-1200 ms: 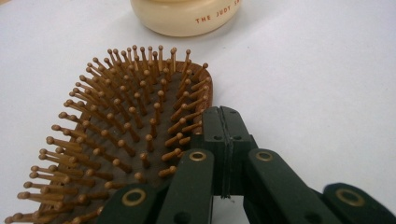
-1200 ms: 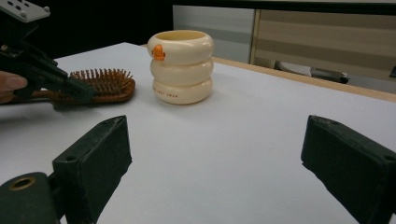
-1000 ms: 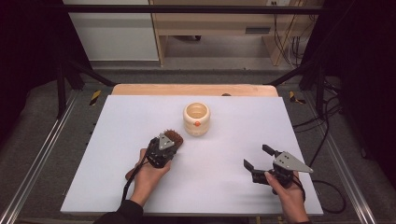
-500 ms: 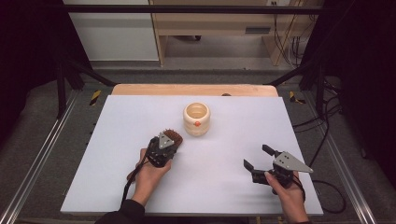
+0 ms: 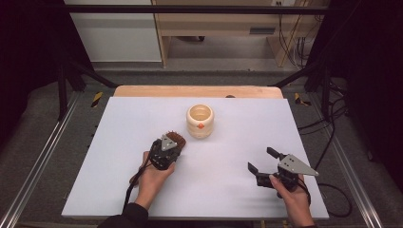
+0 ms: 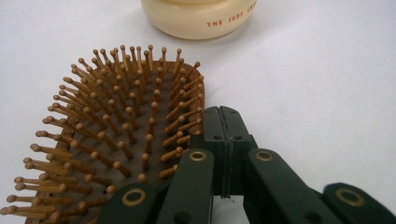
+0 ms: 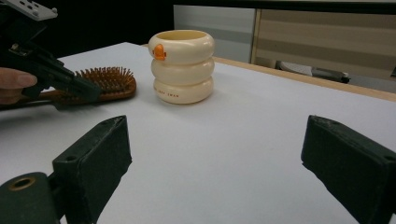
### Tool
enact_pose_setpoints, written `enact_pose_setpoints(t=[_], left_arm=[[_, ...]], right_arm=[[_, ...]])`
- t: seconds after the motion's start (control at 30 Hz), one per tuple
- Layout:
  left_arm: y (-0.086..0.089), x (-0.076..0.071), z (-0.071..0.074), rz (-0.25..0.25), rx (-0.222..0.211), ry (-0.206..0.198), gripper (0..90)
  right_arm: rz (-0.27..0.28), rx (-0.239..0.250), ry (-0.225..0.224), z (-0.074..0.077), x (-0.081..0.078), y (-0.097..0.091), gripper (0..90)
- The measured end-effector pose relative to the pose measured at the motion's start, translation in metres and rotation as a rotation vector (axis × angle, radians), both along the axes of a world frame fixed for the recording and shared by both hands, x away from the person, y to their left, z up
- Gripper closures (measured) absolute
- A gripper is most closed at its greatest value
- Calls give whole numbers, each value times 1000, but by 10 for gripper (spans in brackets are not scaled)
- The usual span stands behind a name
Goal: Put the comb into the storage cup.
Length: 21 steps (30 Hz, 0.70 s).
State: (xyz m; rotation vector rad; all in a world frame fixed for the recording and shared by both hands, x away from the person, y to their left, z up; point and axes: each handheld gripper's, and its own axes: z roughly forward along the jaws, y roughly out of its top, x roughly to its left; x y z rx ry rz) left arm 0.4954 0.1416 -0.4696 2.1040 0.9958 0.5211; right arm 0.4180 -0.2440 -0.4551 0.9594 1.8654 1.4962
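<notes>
The cream ringed cup [image 5: 200,121] stands upright near the middle of the white desk [image 5: 114,190], toward its far edge; it serves as the reference for all positions below. An orange mark faces the person's side, and printed lettering runs along its lowest ring.

The wooden hairbrush [image 5: 176,140] lies on the desk just beside the cup, on the cup's near-left side, bristles up. In the left gripper view the pin bristles [image 6: 116,126] stand up from a brown pad, with the cup's base just beyond the head of the brush.

The left tool [image 5: 166,151] sits at the brush, nearer the person than the cup. Its jaws are closed flat against each other, pads meeting with nothing between them, alongside the edge of the brush head. Whether they touch the brush cannot be determined.

The right tool [image 5: 260,159] is held well apart from the cup, to its near-right, above bare desk. Its jaws stand wide apart and hold nothing; in the right gripper view the cup appears between and beyond them.
</notes>
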Motion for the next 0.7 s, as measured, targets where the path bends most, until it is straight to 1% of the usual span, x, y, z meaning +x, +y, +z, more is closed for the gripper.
enact_pose_setpoints(t=[0.5,0.7], left_arm=[[-1,0,0,4,-1,0,900],[-2,-5,2,-7,-9,7,900]], right_arm=[[1,0,0,0,0,0,82],[2,-1,0,0,0,0,82]])
